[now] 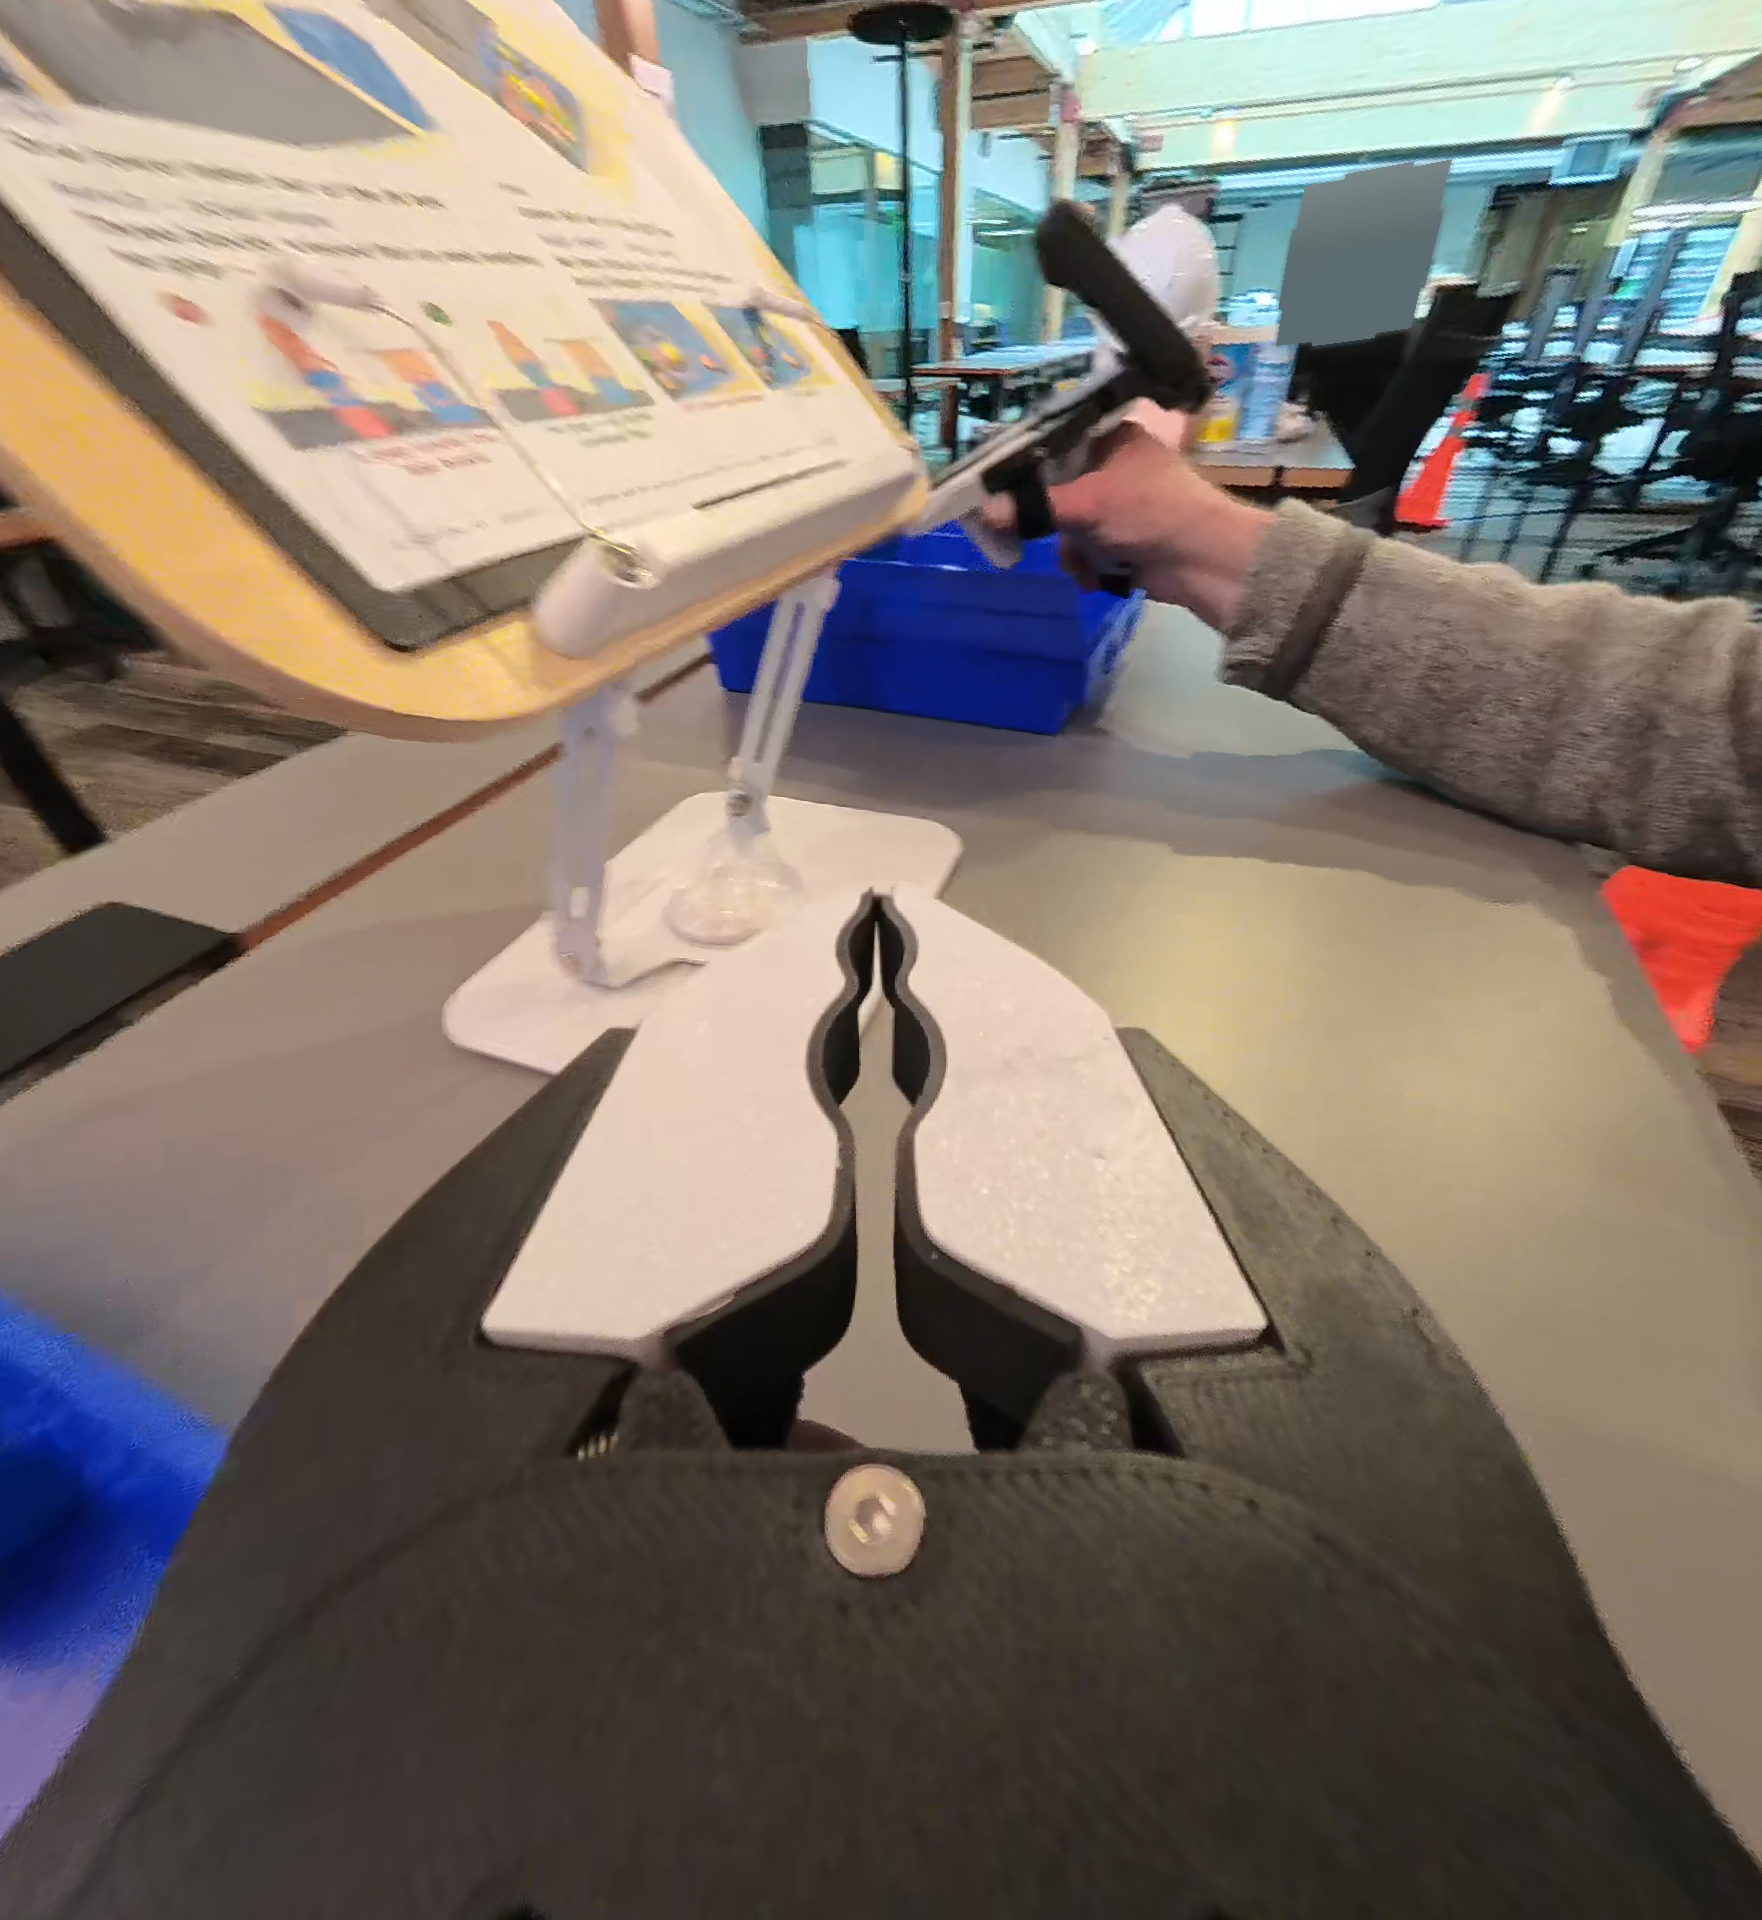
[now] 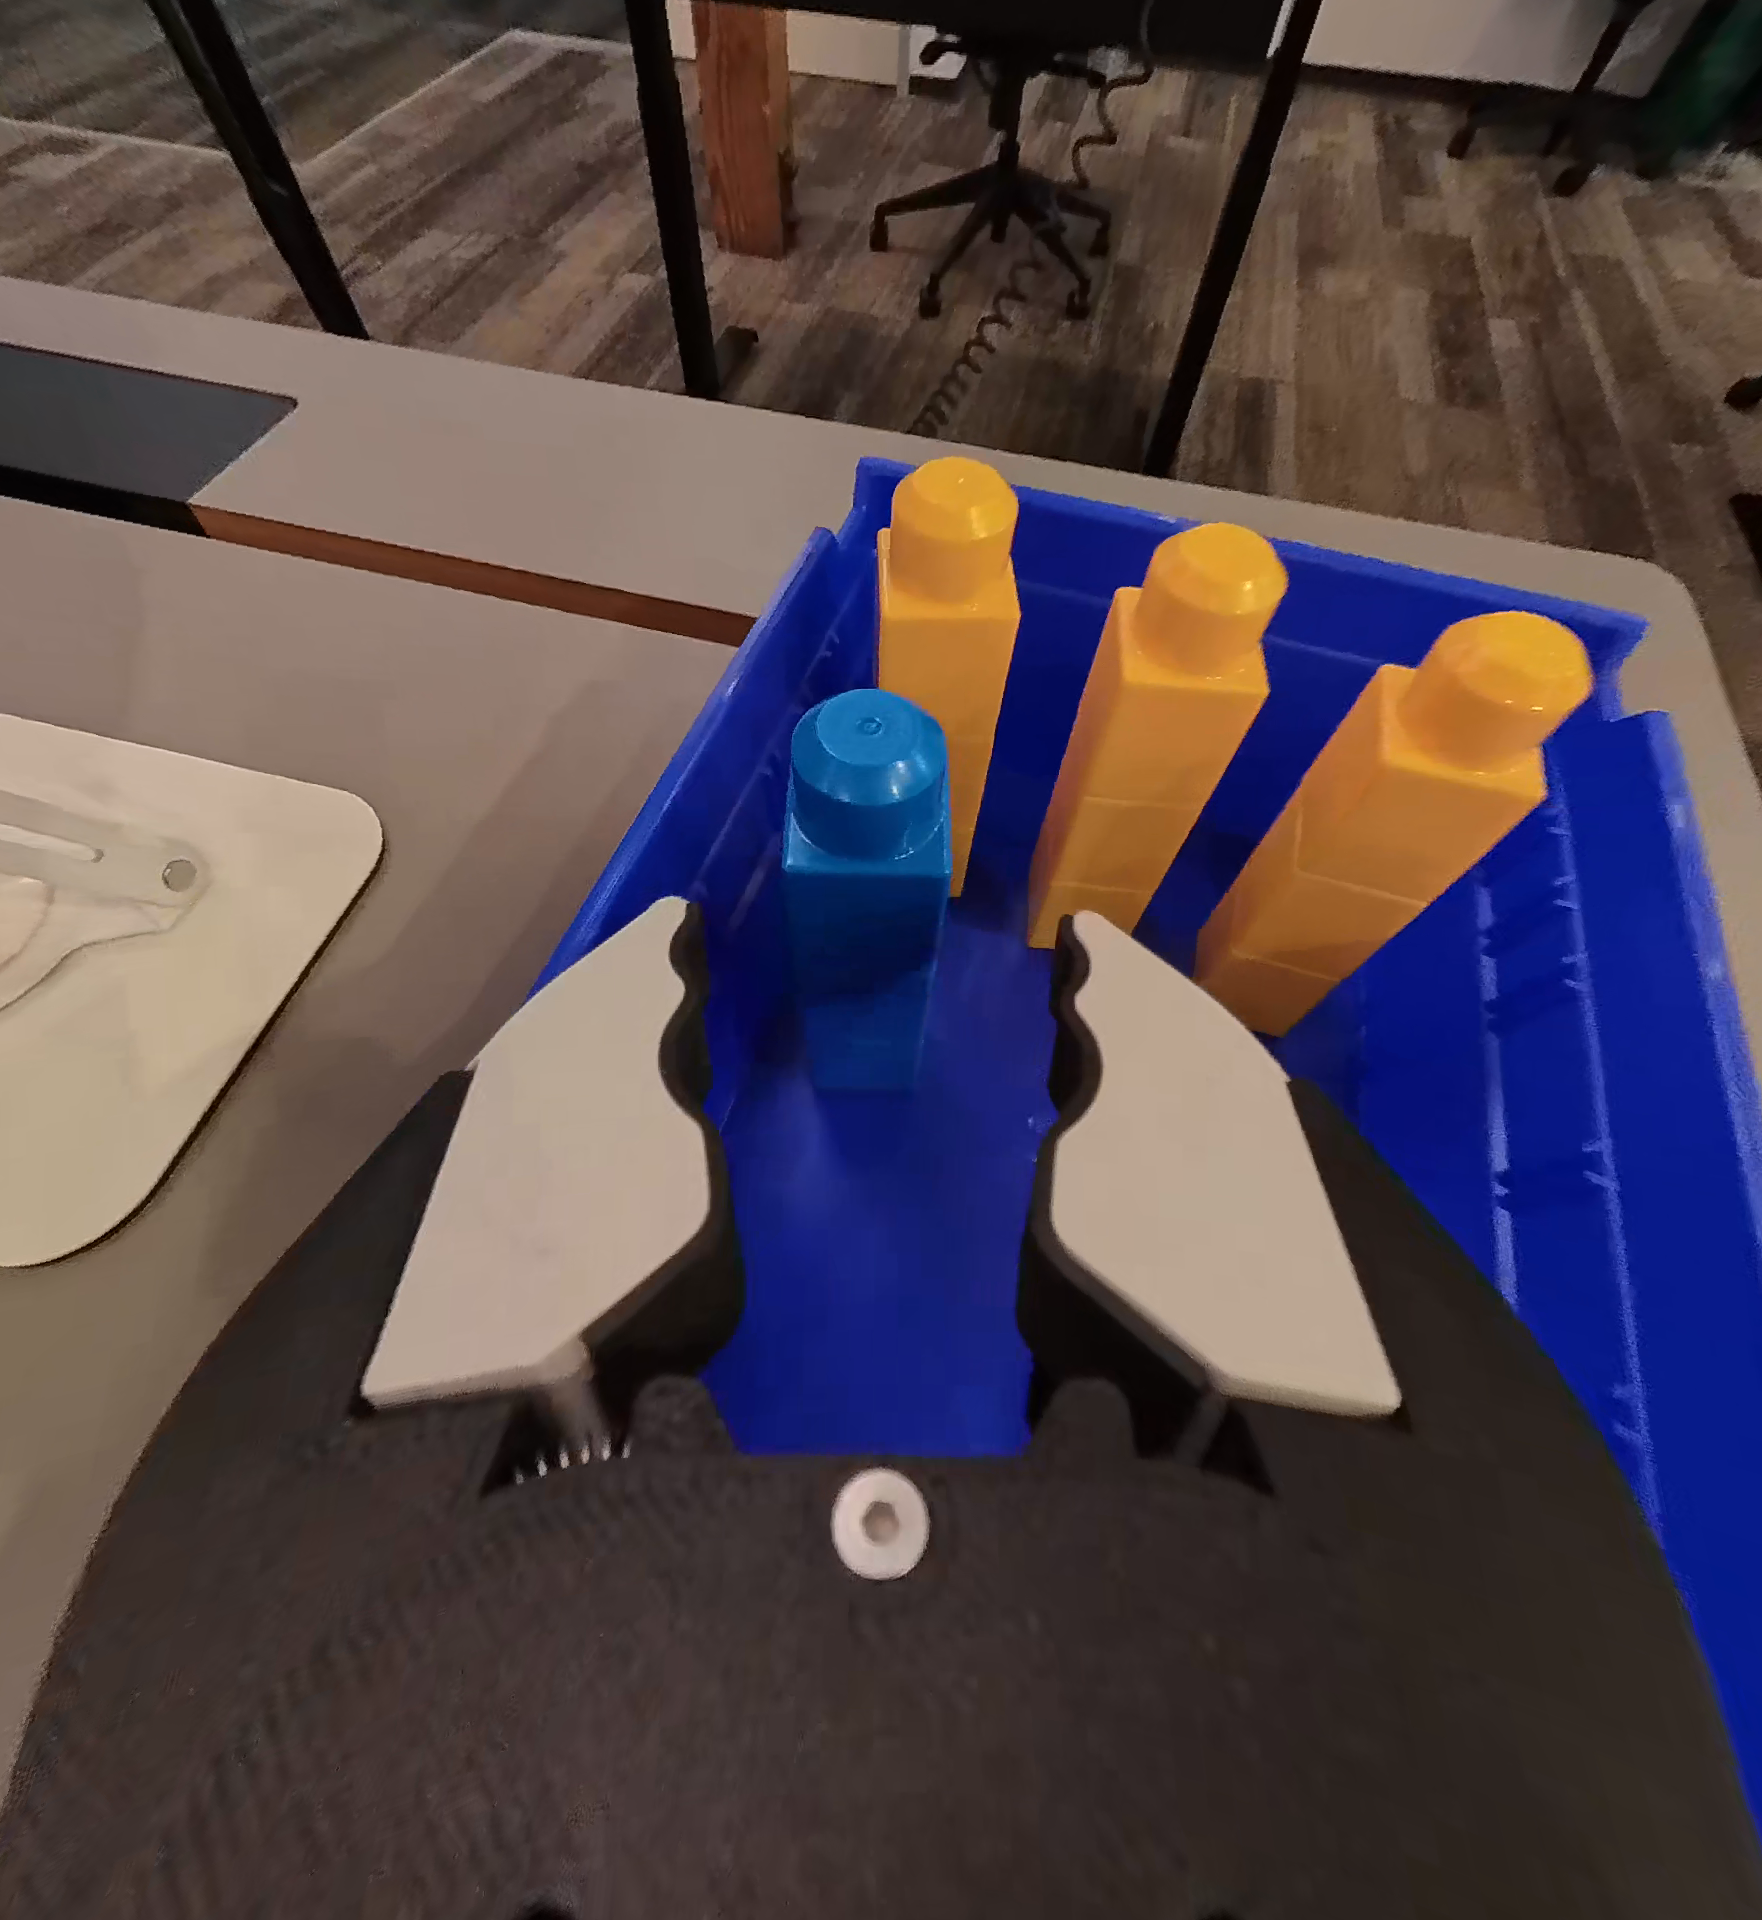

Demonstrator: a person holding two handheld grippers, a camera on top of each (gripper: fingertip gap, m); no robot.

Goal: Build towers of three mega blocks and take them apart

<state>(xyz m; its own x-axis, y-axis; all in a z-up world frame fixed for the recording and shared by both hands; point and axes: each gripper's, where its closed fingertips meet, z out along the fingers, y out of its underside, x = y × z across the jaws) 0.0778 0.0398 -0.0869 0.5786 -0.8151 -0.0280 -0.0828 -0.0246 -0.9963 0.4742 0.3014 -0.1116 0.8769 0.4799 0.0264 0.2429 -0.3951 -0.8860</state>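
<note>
In the right wrist view a blue bin (image 2: 1583, 1143) holds a blue tower of blocks (image 2: 866, 883) and three orange towers (image 2: 950, 644), (image 2: 1157, 748), (image 2: 1376, 831), all upright. My right gripper (image 2: 877, 925) is open above the bin. The blue tower stands between its fingers (image 2: 596, 1091) with a gap on each side, so the pads do not touch it. My left gripper (image 1: 877, 914) is shut with nothing between its tips, over the grey table (image 1: 1220, 1039). The left wrist view shows a hand (image 1: 1137, 509) holding the right gripper over the bin (image 1: 918, 644).
A tilted document stand (image 1: 337, 364) with a white base (image 1: 835, 831) stands just ahead of my left gripper; its base also shows in the right wrist view (image 2: 129, 935). A blurred blue object (image 1: 25, 1455) lies at the lower left. The table's edge runs behind the bin. Spacing between my two grippers at the tips: around 50 cm.
</note>
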